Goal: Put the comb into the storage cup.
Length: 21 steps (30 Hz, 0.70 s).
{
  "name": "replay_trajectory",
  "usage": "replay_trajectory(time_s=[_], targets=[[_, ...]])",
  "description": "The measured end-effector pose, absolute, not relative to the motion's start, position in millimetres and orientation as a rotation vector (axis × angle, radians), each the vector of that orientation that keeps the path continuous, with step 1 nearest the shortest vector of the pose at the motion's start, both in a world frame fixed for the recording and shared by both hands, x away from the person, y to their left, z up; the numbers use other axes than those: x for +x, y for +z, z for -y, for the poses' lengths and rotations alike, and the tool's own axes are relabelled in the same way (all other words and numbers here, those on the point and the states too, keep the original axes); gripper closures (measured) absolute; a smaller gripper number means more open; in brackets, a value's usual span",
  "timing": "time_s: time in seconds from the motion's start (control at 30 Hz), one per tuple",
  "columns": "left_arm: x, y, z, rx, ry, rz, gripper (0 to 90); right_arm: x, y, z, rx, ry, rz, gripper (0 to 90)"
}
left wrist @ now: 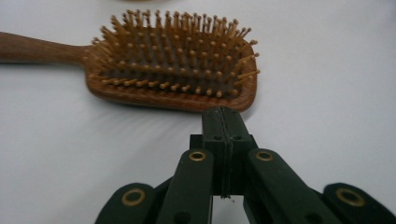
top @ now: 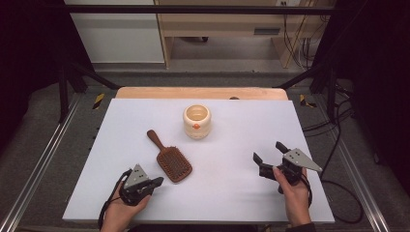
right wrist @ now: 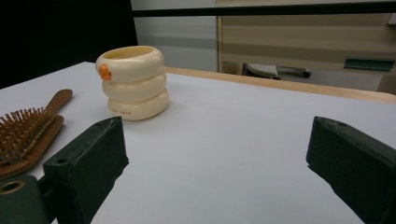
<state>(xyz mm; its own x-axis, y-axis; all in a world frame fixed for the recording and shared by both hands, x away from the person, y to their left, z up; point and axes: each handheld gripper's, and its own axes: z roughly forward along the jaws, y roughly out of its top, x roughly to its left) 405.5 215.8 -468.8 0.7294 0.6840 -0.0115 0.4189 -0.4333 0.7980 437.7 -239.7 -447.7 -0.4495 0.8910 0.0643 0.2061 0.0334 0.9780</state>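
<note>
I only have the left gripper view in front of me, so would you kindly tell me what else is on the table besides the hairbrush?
Observer: A cream ring-shaped cup with an orange mark stands beyond the hairbrush, apart from it.
Operator: Thank you. How does the right gripper stand?
Observer: The right gripper has its jaws wide open with nothing between them, over bare table at the near right.
Operator: And where is my left gripper relative to the brush, seen from above?
Observer: The left gripper, jaws shut on nothing, sits at the near left, its tip just short of the near end of the brush head; I cannot tell whether it touches.
</note>
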Motion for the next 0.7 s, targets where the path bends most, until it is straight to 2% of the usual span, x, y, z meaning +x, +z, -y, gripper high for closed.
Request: replay_trajectory(time_s=[0.37, 0.7], targets=[[412, -478, -193, 2.198, 0.414, -0.799, 89.7, 439, -446, 237, 1.099, 1.467, -1.716, 5.2], [415, -478, -177, 2.232, 0.433, -0.769, 89.7, 439, -445, 239, 1.099, 1.476, -1.717, 5.2]])
